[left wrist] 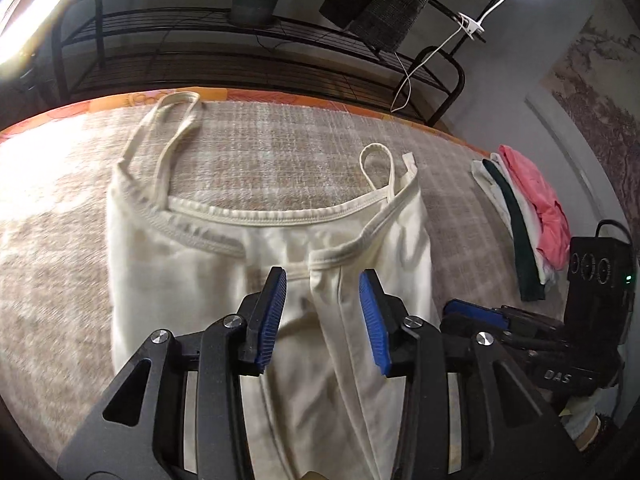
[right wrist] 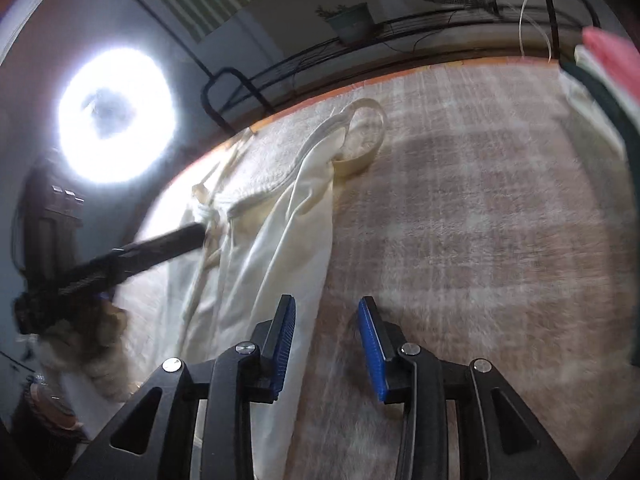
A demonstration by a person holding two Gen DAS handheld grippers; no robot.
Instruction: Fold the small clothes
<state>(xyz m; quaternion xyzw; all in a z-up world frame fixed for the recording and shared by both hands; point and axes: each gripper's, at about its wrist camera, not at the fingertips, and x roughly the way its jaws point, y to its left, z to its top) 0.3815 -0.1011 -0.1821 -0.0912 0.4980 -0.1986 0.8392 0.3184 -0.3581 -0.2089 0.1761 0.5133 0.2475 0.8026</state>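
A cream camisole (left wrist: 272,264) lies flat on the plaid-covered worktop (left wrist: 60,220), straps toward 12 o'clock. The left tool (left wrist: 323,312) hovers over its middle with jaws wide, holding nothing, a raised lengthwise pleat between them. The right tool (right wrist: 326,340) hangs over the camisole's right edge (right wrist: 308,240), jaws likewise wide and empty.

Risks, as judged: the left tool may pinch only the top layer at the pleat, so the fold drags unevenly. The right tool straddles cloth and bare cover, and may catch the fuzzy cover instead of the hem. The loose strap (left wrist: 380,164) at 1 o'clock could slip inside the fold. A stack of folded clothes (left wrist: 520,216) at 3 o'clock sits near enough to be swept.

Writing: "DAS" (left wrist: 558,376) shows on the right tool's body; no other text is legible.
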